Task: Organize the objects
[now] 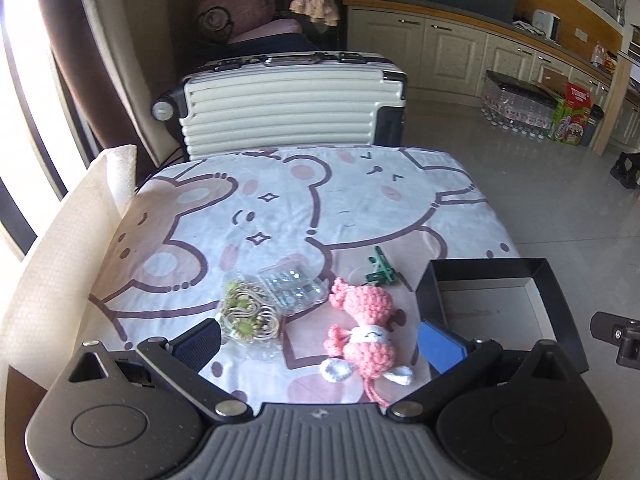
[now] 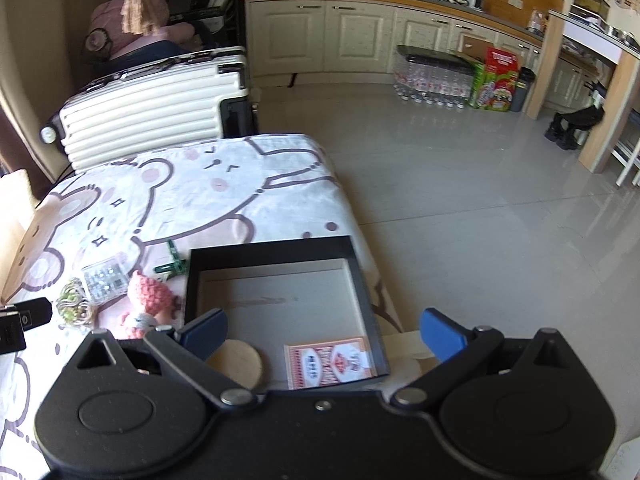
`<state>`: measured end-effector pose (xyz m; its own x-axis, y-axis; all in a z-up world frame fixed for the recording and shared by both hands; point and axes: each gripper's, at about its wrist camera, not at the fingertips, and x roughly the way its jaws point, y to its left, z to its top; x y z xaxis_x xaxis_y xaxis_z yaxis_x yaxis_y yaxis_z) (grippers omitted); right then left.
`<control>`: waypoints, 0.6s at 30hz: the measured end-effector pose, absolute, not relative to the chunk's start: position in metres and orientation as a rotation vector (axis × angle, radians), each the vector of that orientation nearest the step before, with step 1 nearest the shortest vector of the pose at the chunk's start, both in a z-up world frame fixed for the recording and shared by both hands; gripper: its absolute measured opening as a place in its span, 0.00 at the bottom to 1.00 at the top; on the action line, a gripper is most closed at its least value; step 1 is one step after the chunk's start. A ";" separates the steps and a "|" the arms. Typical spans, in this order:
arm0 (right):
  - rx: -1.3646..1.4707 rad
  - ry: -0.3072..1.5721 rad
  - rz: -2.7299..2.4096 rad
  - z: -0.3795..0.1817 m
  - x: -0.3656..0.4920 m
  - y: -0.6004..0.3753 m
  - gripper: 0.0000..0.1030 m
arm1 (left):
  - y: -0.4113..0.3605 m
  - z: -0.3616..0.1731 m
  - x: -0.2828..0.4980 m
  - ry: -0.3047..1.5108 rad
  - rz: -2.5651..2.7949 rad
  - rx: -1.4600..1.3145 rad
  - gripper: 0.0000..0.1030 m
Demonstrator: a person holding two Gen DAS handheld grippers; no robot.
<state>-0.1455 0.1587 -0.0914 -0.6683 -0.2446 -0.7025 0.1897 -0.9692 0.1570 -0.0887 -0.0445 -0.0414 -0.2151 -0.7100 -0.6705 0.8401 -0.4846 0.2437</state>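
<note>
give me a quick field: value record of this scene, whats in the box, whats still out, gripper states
surface: table under a cartoon bear cloth
container: black tray box, at the table's right edge
in box: round wooden disc, red card deck
still out: pink crochet doll, green clip, clear plastic case, coiled string bundle
left gripper: open, over the doll
right gripper: open, over the box, empty
background: white suitcase

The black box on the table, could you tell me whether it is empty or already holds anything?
Not empty. The black box holds a round wooden disc and a red card deck near its front; the rest of its floor is bare.
</note>
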 end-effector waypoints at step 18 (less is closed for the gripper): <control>1.095 -0.079 -2.634 -0.073 -0.136 0.080 1.00 | -0.072 -0.021 -0.023 0.227 -1.782 0.864 1.00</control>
<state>-0.1357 0.0804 -0.0735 -0.6703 -0.2831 -0.6860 0.2414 -0.9573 0.1591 -0.0230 -0.0722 -0.0208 -0.1448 -0.7457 -0.6504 0.8850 -0.3916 0.2519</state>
